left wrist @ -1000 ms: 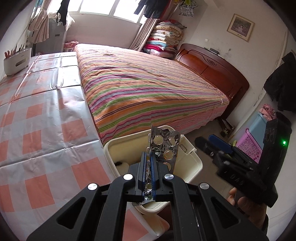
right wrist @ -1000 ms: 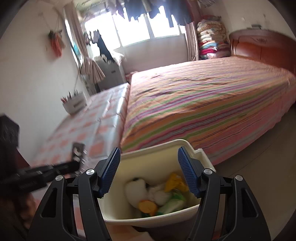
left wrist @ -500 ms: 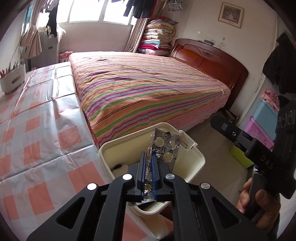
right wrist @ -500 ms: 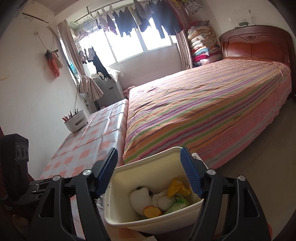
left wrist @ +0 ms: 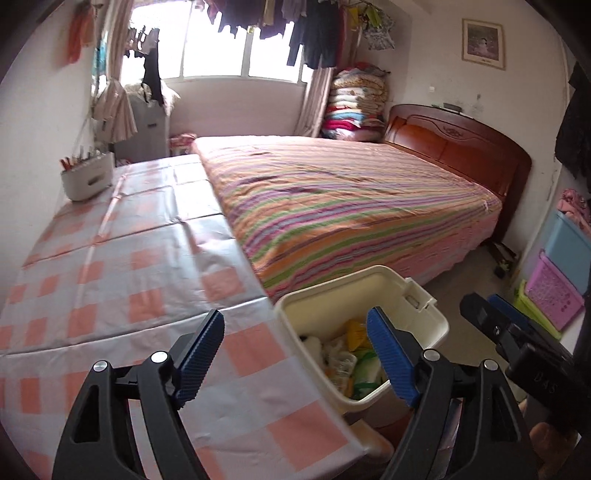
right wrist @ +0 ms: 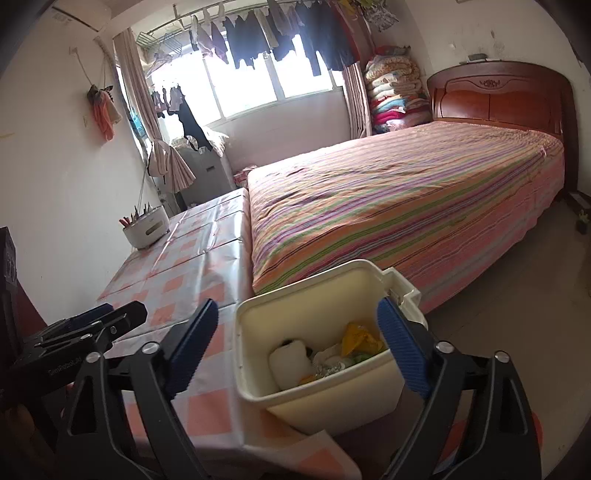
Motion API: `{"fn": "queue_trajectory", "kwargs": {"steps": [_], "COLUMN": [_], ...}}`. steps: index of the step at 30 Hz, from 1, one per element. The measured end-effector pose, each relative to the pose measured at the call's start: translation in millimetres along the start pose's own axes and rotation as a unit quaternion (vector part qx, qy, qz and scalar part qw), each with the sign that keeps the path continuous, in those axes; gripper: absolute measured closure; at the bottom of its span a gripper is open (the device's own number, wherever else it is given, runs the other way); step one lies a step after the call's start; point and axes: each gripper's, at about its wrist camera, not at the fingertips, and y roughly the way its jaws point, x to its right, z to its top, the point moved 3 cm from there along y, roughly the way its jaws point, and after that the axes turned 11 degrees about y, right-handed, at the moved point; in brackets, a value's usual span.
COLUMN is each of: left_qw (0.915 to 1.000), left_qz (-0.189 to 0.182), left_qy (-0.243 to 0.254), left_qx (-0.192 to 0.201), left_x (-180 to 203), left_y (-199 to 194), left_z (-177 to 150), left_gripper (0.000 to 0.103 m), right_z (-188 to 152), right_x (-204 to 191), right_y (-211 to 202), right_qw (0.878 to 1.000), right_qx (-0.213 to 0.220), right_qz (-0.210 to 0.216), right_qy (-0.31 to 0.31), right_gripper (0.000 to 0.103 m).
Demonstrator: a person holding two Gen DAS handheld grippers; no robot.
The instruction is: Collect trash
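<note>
The left gripper [left wrist: 295, 354] has just been opening and now stands wide with nothing between its blue pads, above the near right corner of the table [left wrist: 122, 266]. The right gripper [right wrist: 295, 349] has also just been opening; it is spread wide and grips nothing, with the trash bin [right wrist: 317, 397] seen between its fingers.

The cream bin stands upright just off the table's near right corner, mouth upward, its longer side running away toward the bed [right wrist: 388, 206]. Inside lie the trash [right wrist: 332, 354]: white wads, a yellow wrapper, green scraps.

The table wears a glossy cloth checked in white and orange. At its far left corner sits a white holder [left wrist: 88, 179] of sticks. The striped bed runs along the table's right edge to a wooden headboard [left wrist: 461, 144]. Beyond, laundry [right wrist: 280, 33] hangs before a bright window, and folded quilts [left wrist: 356, 99] are stacked in the corner.
</note>
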Motion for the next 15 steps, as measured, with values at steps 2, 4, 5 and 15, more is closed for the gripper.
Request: {"fn": "queue_trajectory", "kwargs": {"steps": [2,4,5,15], "left_qw": [0.9998,0.9995,0.9992,0.9959], "left_qz": [0.02,0.03,0.037,0.075], "left_qy": [-0.002,-0.003,-0.005,-0.03], "left_qx": [-0.001,-0.009,-0.014,-0.04], "left_x": [-8.9,-16.0,-20.3,-50.7], "left_y": [-14.3,-24.7,-29.9,-54.9], "left_z": [-8.8,-18.5,-23.1,-52.1], "left_gripper": [0.026,0.026,0.026,0.026], "right_z": [-7.9,-13.7,-16.9,-43.0], "right_x": [-13.1,-28.6,-34.3,-67.9], "right_y": [-11.6,-18.7,-20.7,-20.3], "right_qw": [1.0,1.0,1.0,0.998], "right_qx": [0.0,-0.002,-0.003,-0.043], "right_qz": [-0.004,-0.01,-0.01,-0.009], "right_qy": [-0.007,-0.024,-0.029,-0.047], "right_gripper": [0.015,0.015,0.015,0.015]}}
